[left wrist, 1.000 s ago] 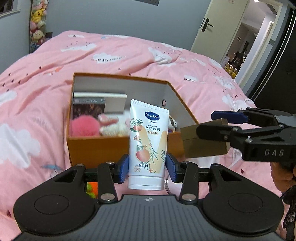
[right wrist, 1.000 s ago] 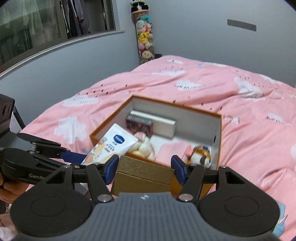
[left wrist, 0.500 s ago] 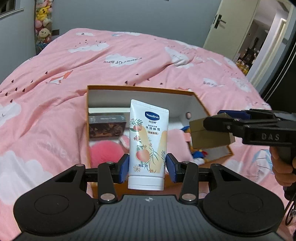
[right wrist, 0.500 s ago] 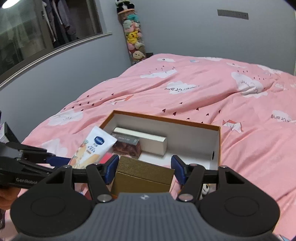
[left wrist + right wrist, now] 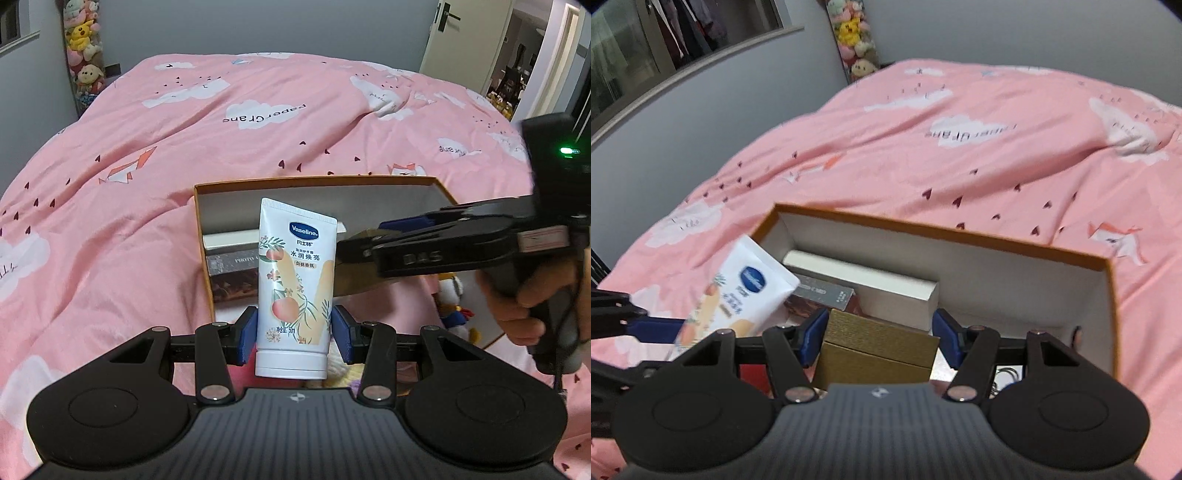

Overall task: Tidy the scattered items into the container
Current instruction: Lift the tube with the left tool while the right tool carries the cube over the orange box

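I see bare white floor at the right end of the open orange cardboard box [image 5: 1110, 295]; a long white carton [image 5: 871, 291] and a dark printed packet [image 5: 823, 299] block its left.

a home bedroom: a bed with a pink cloud-print duvet [image 5: 184, 155] fills the room. beyond the bed, stuffed toys [image 5: 83, 55] hang in the corner, and a door [image 5: 463, 40] stands open behind it.

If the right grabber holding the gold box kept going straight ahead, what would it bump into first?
Probably the long white box lying inside the orange container. It sits directly ahead of the gold box that the right gripper holds, with the dark box just left. Depth is hard to judge.
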`<control>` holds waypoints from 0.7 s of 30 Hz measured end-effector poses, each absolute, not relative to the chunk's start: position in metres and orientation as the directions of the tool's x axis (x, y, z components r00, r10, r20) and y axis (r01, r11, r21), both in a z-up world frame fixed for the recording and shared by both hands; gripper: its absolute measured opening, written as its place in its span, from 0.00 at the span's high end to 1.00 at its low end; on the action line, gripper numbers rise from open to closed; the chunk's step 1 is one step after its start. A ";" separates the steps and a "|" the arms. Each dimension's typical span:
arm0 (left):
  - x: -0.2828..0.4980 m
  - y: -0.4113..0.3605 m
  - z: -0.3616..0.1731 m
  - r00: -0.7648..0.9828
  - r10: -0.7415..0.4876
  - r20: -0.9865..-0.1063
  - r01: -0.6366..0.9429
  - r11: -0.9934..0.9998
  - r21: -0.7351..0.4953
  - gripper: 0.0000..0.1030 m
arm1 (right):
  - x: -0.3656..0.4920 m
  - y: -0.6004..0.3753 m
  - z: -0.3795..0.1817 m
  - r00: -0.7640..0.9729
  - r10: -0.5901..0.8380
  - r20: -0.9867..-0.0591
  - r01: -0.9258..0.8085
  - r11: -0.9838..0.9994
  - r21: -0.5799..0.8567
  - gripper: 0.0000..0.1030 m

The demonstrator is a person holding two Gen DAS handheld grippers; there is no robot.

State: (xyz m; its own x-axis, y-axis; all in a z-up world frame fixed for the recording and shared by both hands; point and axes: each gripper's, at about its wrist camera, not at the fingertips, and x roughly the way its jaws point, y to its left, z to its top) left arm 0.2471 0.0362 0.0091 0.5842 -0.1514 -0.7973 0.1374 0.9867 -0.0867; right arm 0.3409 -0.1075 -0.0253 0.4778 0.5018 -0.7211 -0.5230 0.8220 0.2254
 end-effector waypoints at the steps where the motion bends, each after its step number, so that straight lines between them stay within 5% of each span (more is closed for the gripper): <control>1: 0.248 0.037 0.008 0.585 -0.146 -0.798 0.139 0.987 -0.079 0.52 | 0.345 -0.104 -0.030 0.468 0.496 -0.731 -0.522 0.823 0.224 0.38; 21: 0.267 0.033 0.000 0.603 -0.102 -0.791 0.234 0.971 0.053 0.52 | 0.373 -0.085 -0.054 0.440 0.474 -0.762 -0.516 0.829 0.218 0.38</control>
